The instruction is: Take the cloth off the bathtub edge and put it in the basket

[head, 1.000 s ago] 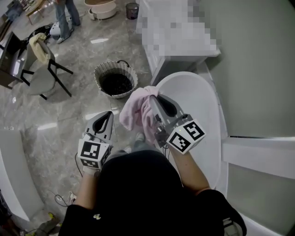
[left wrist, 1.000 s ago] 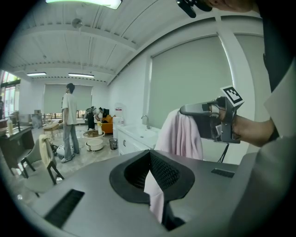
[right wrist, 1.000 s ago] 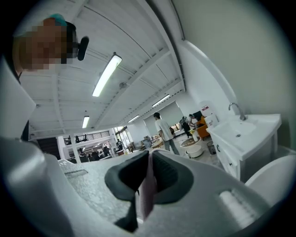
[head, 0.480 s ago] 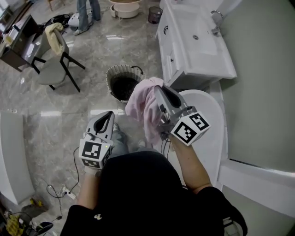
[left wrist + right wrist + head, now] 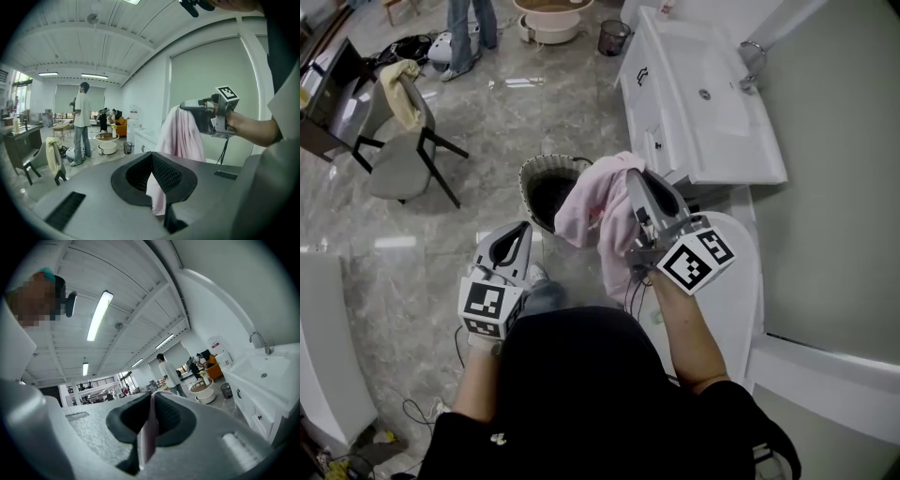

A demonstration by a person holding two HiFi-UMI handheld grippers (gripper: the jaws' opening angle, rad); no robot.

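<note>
The right gripper (image 5: 636, 178) has its jaws pressed together on a fold of the pink cloth (image 5: 592, 214); its own view shows the fabric (image 5: 147, 437) caught in the narrow slit between the pads. The rest of the cloth hangs down from the tip in loose folds, clear of the floor and of the tub. The left gripper (image 5: 522, 228) is held lower and off to the side, jaws closed at the tip with nothing pinched. From its view (image 5: 151, 154) the cloth (image 5: 180, 136) shows draped beside and past it, not touching.

Just ahead of both tips and below them sits the basket (image 5: 530, 171) on the floor, a round ribbed one with a dark inside. The cloth hangs near its rim, partly over it as seen from above, and not in it. To the right of the right gripper is the white bathtub (image 5: 748, 281), and beyond that a white vanity (image 5: 712, 112) with a tap.

Further out to the left stands a grey chair (image 5: 401, 164) with a yellowish cloth over its back. Past the basket, well away, a person (image 5: 80, 123) stands by a round basin (image 5: 548, 19) and a small bin (image 5: 614, 37)
</note>
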